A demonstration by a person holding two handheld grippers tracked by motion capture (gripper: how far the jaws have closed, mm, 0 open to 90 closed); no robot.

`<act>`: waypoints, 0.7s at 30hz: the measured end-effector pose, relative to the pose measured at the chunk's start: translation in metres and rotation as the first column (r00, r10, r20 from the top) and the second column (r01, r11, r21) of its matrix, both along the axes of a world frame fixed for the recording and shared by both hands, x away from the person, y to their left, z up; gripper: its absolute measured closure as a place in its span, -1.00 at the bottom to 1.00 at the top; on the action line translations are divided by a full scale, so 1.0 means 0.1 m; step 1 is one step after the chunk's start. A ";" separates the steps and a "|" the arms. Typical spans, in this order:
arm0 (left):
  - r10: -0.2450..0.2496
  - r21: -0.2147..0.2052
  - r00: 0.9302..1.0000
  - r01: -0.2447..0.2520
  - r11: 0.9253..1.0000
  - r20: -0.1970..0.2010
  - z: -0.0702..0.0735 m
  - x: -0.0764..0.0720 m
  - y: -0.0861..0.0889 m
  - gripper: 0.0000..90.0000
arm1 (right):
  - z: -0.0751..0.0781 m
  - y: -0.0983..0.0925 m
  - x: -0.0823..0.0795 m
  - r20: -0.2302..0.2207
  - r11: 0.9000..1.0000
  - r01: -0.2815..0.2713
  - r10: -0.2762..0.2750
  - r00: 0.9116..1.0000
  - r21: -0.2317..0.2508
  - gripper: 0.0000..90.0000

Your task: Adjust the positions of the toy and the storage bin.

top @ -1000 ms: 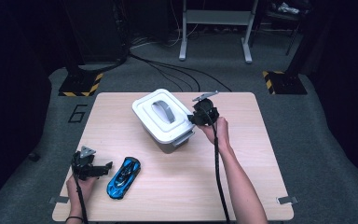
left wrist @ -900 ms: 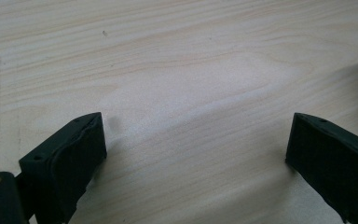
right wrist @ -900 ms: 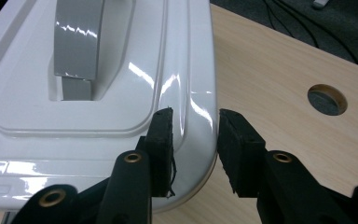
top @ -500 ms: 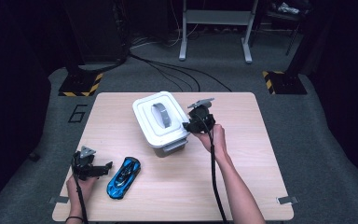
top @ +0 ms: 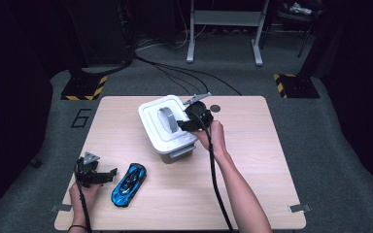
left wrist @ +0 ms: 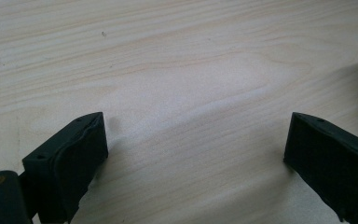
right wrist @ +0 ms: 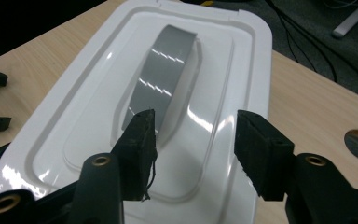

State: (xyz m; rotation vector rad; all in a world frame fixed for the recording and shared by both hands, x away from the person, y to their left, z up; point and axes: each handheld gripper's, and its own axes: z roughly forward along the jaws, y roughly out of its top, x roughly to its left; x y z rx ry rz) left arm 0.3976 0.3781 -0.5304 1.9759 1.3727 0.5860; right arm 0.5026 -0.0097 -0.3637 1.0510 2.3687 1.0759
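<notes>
A: High view had the white lidded storage box at mid-counter, right gripper over its lid by the grey handle.

B: Fingers state?

A: Right gripper view: the jaws had just been opening, part-way apart, nothing between them. One finger sat by the near end of the handle, the other out over bare lid. Not clamped on anything.

B: Left?

A: Left gripper near the counter's front left corner, beside the blue toy car. Left gripper view showed the jaws wide apart over bare wood, empty.

B: Likely step?

A: Looked like going for the handle to lift the lid. To do it well: straddle the strap at its raised middle, not the low end, square the fingers across it, close fully, then pull straight up so the box doesn't drag.
</notes>
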 end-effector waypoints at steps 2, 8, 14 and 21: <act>0.000 0.000 1.000 0.000 1.000 0.000 0.00 0.00 0.00 -0.87 | 0.02 0.04 0.02 0.002 1.000 -0.010 0.010 1.000 0.000 0.07; 0.000 -0.001 1.000 0.000 1.000 -0.003 0.00 0.00 0.00 -0.87 | 0.13 0.27 0.15 -0.005 1.000 -0.020 0.020 1.000 0.010 0.07; 0.002 -0.001 1.000 -0.002 1.000 0.008 0.00 0.00 0.00 -0.85 | 0.16 0.45 0.31 -0.018 0.999 -0.027 0.026 0.999 -0.018 0.13; 0.010 -0.011 1.000 -0.010 1.000 0.018 -0.01 0.00 -0.02 -0.83 | 0.06 0.59 0.39 -0.049 0.998 0.007 -0.011 0.999 -0.068 0.31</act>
